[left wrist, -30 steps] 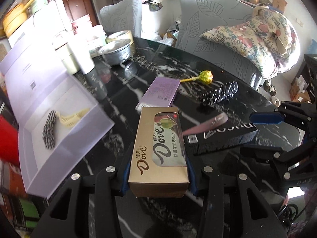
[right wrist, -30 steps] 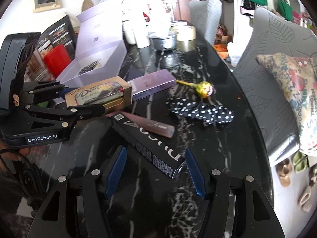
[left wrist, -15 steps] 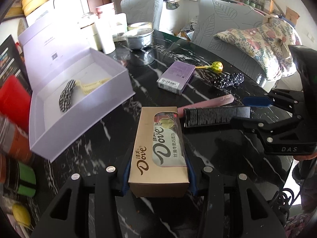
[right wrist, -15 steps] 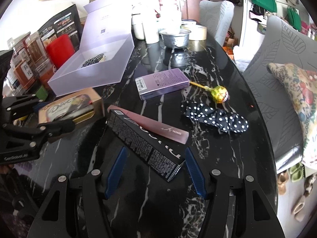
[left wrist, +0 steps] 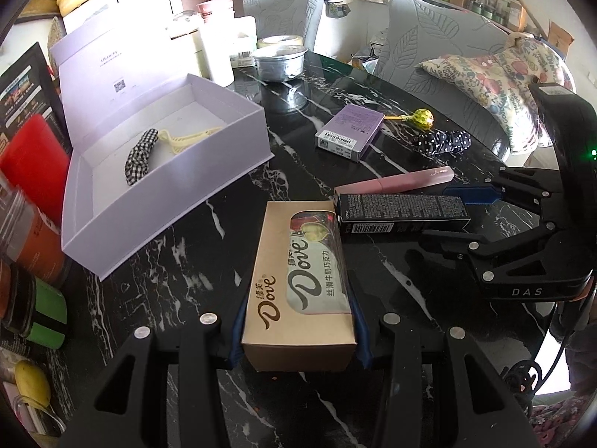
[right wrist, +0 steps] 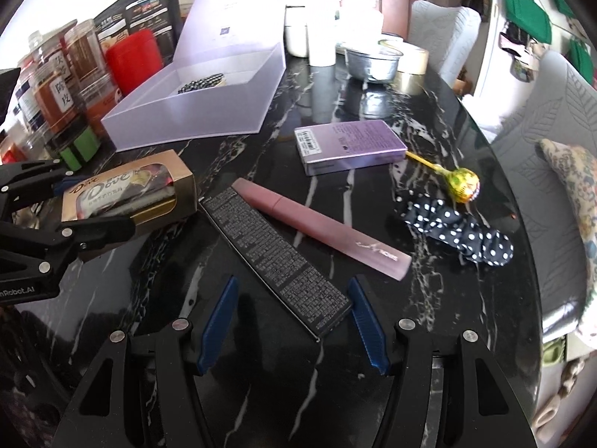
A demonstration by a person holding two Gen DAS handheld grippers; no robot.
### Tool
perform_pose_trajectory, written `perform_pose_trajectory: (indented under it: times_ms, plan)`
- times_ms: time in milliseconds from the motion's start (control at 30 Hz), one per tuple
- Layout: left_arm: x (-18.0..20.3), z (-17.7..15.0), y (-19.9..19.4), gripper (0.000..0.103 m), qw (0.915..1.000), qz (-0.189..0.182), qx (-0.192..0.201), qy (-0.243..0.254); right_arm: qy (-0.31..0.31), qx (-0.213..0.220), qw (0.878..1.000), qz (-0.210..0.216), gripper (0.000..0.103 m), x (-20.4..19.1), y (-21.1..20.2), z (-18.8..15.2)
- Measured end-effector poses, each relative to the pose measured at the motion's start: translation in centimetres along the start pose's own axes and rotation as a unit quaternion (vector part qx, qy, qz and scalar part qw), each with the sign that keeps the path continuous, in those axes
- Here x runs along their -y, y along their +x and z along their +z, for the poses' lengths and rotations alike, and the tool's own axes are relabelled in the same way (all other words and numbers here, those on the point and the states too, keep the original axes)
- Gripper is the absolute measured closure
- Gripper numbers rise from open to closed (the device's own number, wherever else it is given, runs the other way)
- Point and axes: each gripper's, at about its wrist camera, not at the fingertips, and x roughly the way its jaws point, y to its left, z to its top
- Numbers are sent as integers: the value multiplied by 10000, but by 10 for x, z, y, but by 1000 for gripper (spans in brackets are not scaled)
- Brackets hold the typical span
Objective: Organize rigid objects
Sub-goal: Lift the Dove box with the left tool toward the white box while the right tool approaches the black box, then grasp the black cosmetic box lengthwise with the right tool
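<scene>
The left tongs (left wrist: 298,332) pinch the near end of the Dove box (left wrist: 300,283), blue pads pressed on both long sides, the box pointing away over the black marble table (left wrist: 194,261). Just left of and beyond the Dove box sits the open lilac box (left wrist: 160,164), lid upright behind it, with a checked scrunchie (left wrist: 138,156) and a pale yellow clip (left wrist: 183,137) inside. Touching or nearly touching the Dove box's far right corner is a long black carton (left wrist: 401,212), lying flat; right behind the carton, beside it, lies a pink tube (left wrist: 395,183). The right tongs (right wrist: 293,326) are spread, their blue pads on either side of the carton's near end; I cannot tell whether either pad touches it. Beyond the Dove box and to its right lies a flat purple box (left wrist: 350,132), with a yellow-wrapped lollipop (left wrist: 421,117) next to it, and a dotted dark scrunchie (left wrist: 444,142) just this side of the lollipop. Far behind the Dove box, near the table's back edge, stand a metal bowl (left wrist: 280,62) and white containers (left wrist: 216,56). Left of the Dove box, at the table's edge past the lilac box, stand jars (right wrist: 56,89) and a red tin (right wrist: 134,59)
</scene>
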Motion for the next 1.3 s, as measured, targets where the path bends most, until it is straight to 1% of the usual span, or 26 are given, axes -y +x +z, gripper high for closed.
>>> perform_pose_trajectory:
  times_ms: [133,200,267,367,533,633,667,700,733,867,967,1033,1133,1300]
  plan:
    - [-1,-2,0,58,10000,-1,51,-12,-86,32,10000,13,42,-4,3,1]
    - [0,-3,2,58,10000,53,37,23,-162,43,9999,36,50,-7,3,2]
    - [0,-4,6,58,10000,78,-22,54,-274,26,9996,34,53,-13,5,3]
    - [-1,-6,15,58,9998,35,-180,1,-426,-5,9991,76,53,-19,6,3]
    - [-3,-6,17,58,9999,-12,-158,-37,-438,12,9990,64,53,-23,8,5]
    - [-3,-5,24,57,9997,-16,-256,-46,-439,38,9990,52,53,-26,10,7]
    - [-4,-5,26,57,9997,-44,-244,-80,-445,46,9990,40,54,-27,11,7]
    - [-5,-4,27,57,9995,-111,-240,-171,-459,59,9989,17,60,-29,11,7]
    - [-8,-4,28,57,9993,-171,-239,-246,-472,67,9989,4,62,-30,11,7]
    - [-9,-2,30,57,9994,-117,-173,-290,-404,110,9991,71,69,-31,10,7]
    - [-9,-3,30,58,9989,-23,-125,-455,-342,153,9992,129,78,-32,9,6]
    - [-11,-2,29,59,9982,28,-119,-579,-248,178,9995,120,78,-32,8,5]
    - [-13,-4,28,59,9978,6,-127,-653,-81,219,9996,176,78,-29,6,2]
    - [-17,-10,23,59,9970,-61,-153,-761,-9,231,9995,195,78,-31,3,-1]
